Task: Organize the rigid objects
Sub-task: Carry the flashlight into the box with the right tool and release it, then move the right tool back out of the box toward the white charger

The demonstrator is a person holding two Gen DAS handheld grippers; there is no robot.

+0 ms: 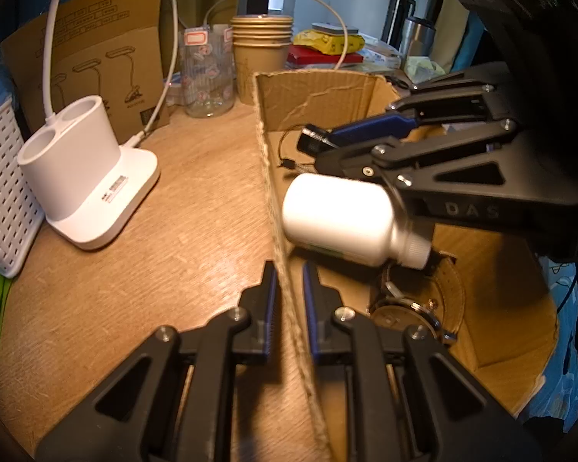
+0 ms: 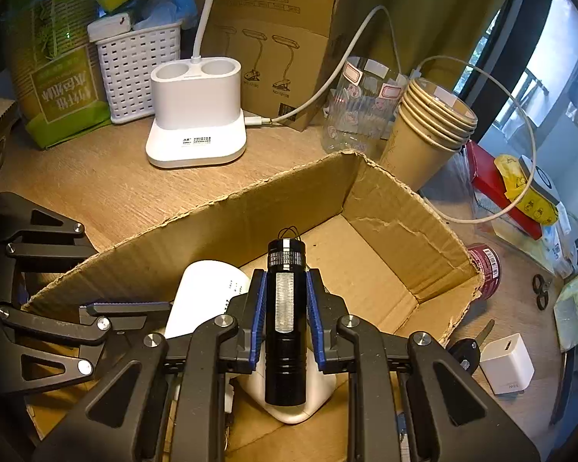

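A black flashlight is clamped lengthwise between the blue pads of my right gripper, which is shut on it above the open cardboard box. In the left wrist view the right gripper reaches in from the right, with the flashlight head sticking out over the box. A white bottle lies on its side inside the box, beneath the flashlight; it also shows as the white bottle. My left gripper is shut on the box's near side wall, one finger on each side.
On the wooden desk stand a white lamp base, a white slotted basket, a glass jar and stacked paper cups. Right of the box lie a red can, scissors and a white charger cube. Metal parts sit in the box.
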